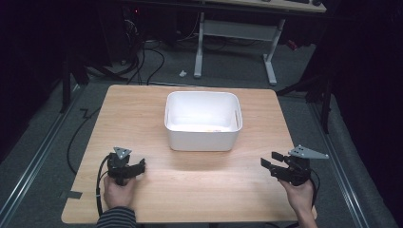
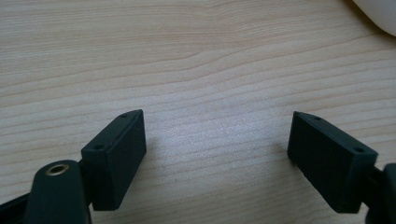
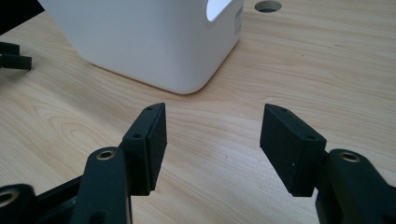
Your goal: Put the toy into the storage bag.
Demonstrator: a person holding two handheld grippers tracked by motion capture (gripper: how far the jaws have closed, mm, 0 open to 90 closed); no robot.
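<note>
Apparently little remains to handle on the wooden table (image 1: 142, 118): the white plastic bin (image 1: 203, 140) stands at its middle, towards the far edge, and something pale and yellowish lies on the bin's floor, too faint to identify from the high view. No loose item is visible on the tabletop around the bin. The left gripper (image 1: 140, 166) sits low at the near left of the table, its jaws apart with bare wood between them; in the left gripper view (image 2: 215, 149) a corner of the bin (image 2: 378, 16) shows at the upper right, well apart from the pads. The right gripper (image 1: 270, 160) is at the near right, also parted and holding nothing; in the right gripper view (image 3: 212, 142) its jaws point towards the bin's near corner (image 3: 154, 42), with clear wood between. Judging from this, either the work has not begun or whatever went into the bin is already placed; both hands look parked at the near edge rather than reaching for anything.
</note>
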